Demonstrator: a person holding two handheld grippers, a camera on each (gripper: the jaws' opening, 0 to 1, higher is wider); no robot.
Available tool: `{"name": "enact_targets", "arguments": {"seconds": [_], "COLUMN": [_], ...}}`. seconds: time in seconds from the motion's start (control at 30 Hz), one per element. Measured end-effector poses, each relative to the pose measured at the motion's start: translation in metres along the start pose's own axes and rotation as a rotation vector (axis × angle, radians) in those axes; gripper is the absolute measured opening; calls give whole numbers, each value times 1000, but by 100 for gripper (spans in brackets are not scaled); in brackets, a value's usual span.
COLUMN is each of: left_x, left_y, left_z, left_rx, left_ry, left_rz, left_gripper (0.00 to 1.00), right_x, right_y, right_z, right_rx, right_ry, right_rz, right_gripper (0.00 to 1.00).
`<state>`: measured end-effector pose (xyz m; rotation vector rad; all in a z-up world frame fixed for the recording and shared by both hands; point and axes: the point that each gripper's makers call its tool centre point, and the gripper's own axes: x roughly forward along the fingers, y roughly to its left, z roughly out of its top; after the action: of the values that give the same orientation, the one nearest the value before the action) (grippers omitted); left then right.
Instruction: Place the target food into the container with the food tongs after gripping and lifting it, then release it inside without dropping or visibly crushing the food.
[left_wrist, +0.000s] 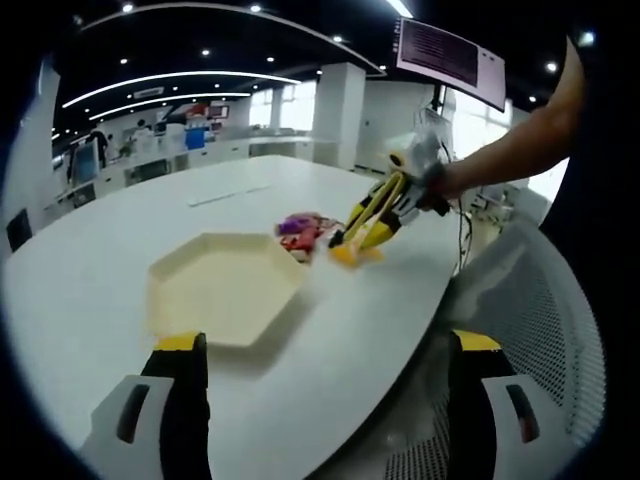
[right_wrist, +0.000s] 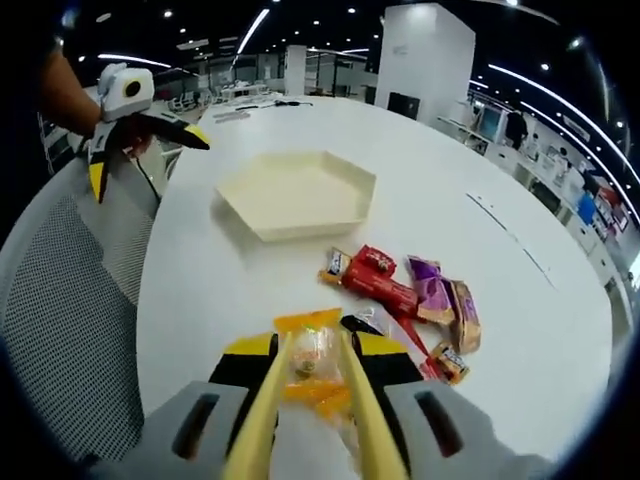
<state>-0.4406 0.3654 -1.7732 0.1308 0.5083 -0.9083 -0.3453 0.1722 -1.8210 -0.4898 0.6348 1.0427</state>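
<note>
Tongs (right_wrist: 318, 400) in right gripper (right_wrist: 318, 385) pinch orange snack packet (right_wrist: 312, 365); left gripper (left_wrist: 325, 385) spread wide before hexagonal tray (left_wrist: 225, 290).

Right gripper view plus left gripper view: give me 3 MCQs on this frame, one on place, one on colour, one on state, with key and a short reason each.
1. Where do the loose snack packets lie?
A. inside the tray
B. on the white table beside the tray
C. on the mesh chair

2. What colour is the hexagonal tray?
A. cream
B. blue
C. black

3. What is the state of the yellow food tongs in the right gripper?
A. lying free on the table
B. closed around an orange-wrapped snack
C. hanging over the tray

Key: 1 B, the packets rest on the white table next to the tray, which holds nothing; 2 A, its walls and floor are cream; 3 B, the two tong arms flank the wrapped snack, apart from the tray.
</note>
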Motion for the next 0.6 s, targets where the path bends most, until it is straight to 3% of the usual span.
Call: {"name": "enact_targets", "arguments": {"seconds": [0.33, 0.6], "left_x": [0, 0], "left_y": [0, 0], "left_z": [-1, -2], "left_rx": [-3, -2], "left_ry": [8, 13], "left_rz": [-1, 0], "left_gripper": [95, 95], "right_x": [7, 3], "right_y": [2, 2], "right_z": [-7, -3], "right_rx": [99, 145], "right_ry": [36, 40], "right_rz": [29, 21], "right_gripper": [27, 20]}}
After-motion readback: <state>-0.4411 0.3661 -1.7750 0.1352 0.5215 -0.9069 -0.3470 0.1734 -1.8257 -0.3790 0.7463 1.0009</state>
